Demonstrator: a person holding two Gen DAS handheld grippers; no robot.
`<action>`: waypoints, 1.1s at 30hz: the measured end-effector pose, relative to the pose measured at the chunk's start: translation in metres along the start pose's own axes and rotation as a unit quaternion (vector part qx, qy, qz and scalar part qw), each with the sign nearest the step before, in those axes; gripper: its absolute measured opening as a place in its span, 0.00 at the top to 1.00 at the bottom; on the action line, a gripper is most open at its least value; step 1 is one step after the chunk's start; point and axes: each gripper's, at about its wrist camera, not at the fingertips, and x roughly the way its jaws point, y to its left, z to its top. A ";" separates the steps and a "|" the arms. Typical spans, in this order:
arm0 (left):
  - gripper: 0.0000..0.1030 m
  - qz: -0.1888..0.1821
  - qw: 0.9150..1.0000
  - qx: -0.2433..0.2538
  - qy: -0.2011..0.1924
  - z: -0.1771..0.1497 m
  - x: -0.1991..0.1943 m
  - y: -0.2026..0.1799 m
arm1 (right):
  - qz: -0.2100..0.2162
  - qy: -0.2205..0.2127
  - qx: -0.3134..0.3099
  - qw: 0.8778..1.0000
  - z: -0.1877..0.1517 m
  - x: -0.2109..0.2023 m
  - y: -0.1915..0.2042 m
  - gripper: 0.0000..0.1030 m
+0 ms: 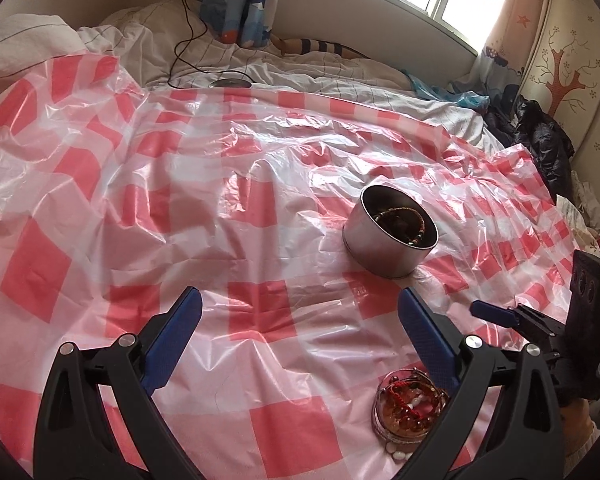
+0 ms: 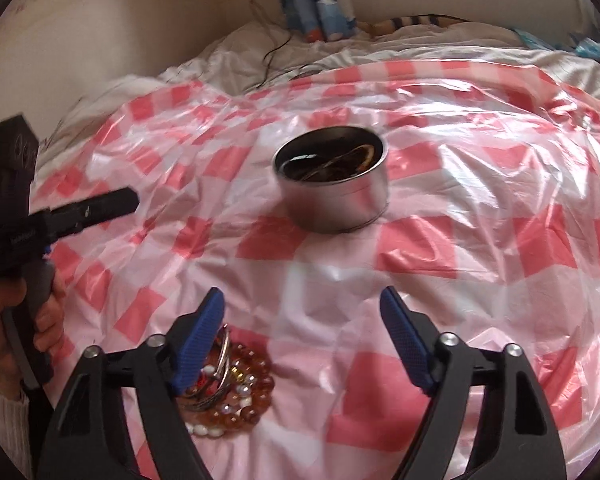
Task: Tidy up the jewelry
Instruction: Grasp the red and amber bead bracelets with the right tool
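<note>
We hover over the bed, both claws angled down at the checked sheet (image 1: 260, 208). Two claws, one tin, one heap of jewelry.

The left claw (image 1: 300, 320) stands wide open, nothing between its pads. The right claw (image 2: 302, 320) is open too, its pads pressing on nothing.

The tin (image 1: 390, 236) sits upright on the sheet at about one o'clock from the left claw and twelve o'clock from the right, well apart from both. Bracelets already lie coiled in it; how many, we cannot tell.

The heap (image 2: 228, 392) is the next target, we judge: amber beads, white beads, a red cord and some metal bangles piled together, too tangled to count. From the right claw it lies at about seven o'clock, just under the left finger (image 2: 198, 340). From the left claw it lies at five o'clock, beside that claw's right finger (image 1: 428, 340).

The right hand looks nearer. The heap is roughly round, no clear long axis, though the bangles stand on edge.
</note>
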 end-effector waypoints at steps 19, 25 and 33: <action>0.17 -0.199 0.965 0.149 0.088 -0.050 0.033 -0.074 | 0.008 -0.025 0.088 0.996 0.011 -0.033 -0.051 0.32; 0.22 -0.200 0.964 0.141 0.106 -0.056 0.034 -0.069 | 0.032 -0.004 0.047 0.998 0.010 -0.028 -0.033 0.32; 0.22 -0.136 0.989 0.039 0.049 -0.031 0.012 -0.011 | 0.078 0.040 -0.038 0.995 -0.003 -0.010 0.007 0.61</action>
